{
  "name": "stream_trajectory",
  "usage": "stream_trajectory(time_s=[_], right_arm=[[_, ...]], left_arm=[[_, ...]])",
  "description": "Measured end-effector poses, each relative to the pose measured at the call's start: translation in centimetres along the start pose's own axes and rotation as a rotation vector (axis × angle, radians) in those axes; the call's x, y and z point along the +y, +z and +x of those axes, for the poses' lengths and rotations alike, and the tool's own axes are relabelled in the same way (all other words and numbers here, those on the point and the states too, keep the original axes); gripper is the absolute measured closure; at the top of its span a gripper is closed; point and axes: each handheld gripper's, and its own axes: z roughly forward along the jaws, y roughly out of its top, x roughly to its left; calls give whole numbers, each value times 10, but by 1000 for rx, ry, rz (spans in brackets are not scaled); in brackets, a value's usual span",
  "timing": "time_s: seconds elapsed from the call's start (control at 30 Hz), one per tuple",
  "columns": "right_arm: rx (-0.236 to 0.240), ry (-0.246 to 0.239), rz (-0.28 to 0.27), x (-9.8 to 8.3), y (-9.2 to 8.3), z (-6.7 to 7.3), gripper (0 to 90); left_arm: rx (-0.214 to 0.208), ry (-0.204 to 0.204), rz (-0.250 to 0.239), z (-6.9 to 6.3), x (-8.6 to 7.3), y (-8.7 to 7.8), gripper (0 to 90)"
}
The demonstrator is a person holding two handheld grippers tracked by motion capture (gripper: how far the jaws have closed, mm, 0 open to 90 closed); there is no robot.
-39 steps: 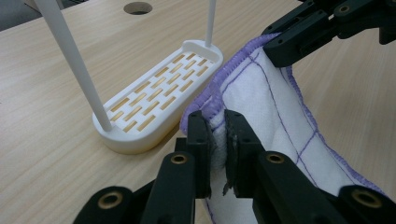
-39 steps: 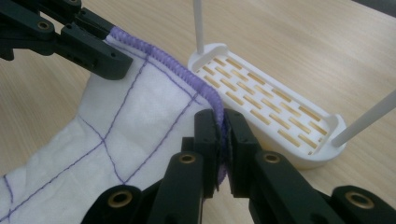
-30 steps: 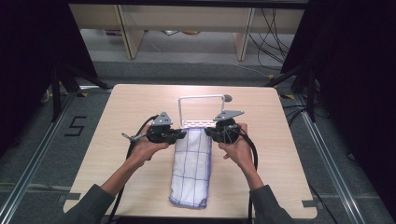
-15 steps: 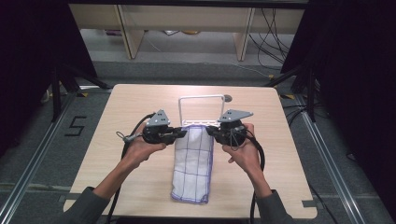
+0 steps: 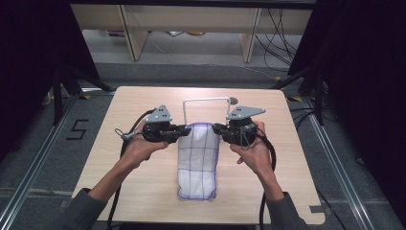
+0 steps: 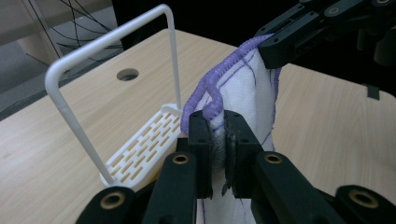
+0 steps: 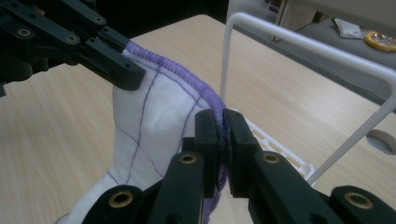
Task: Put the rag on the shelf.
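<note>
Hanging white cloth (image 5: pixel 197 155) — purple grid, purple hem

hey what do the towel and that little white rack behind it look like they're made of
The towel looks like soft woven cotton: white, matte, with thin purple grid lines and a thick stitched purple hem, sagging where it is held up. The rack looks like moulded plastic: smooth white, with a slotted base and a thin arched bar.

black "5" (image 5: pixel 77 129) marked on the floor (image 5: pixel 28 158), probably tape, left of the table (image 5: pixel 119 182)
</note>
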Motion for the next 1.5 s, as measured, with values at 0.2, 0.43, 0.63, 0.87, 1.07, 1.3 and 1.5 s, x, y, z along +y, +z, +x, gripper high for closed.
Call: stream_trajectory(time_s=[0.2,0.43,0.63,0.87,1.07,1.3,1.5], right_arm=[[-15,-20,-41,21,-21,2,857],[-47,-49,-81,48,-40,-1,858],[-70,-35,-103,65,-45,-9,859],[-66,-14,-131,80,-44,-21,859],[-98,-23,-151,92,-42,-34,859],[-131,-11,-169,108,-42,-44,858],[-140,1,-184,121,-39,-52,858]], left_arm=[[1,13,-38,-5,22,-14,824],[1,38,-62,-10,48,-24,825],[30,42,-73,-4,67,-25,826],[56,33,-96,11,86,-25,827],[66,23,-109,20,101,-22,824],[111,16,-110,30,118,-17,825],[133,-7,-129,42,131,-14,824]])
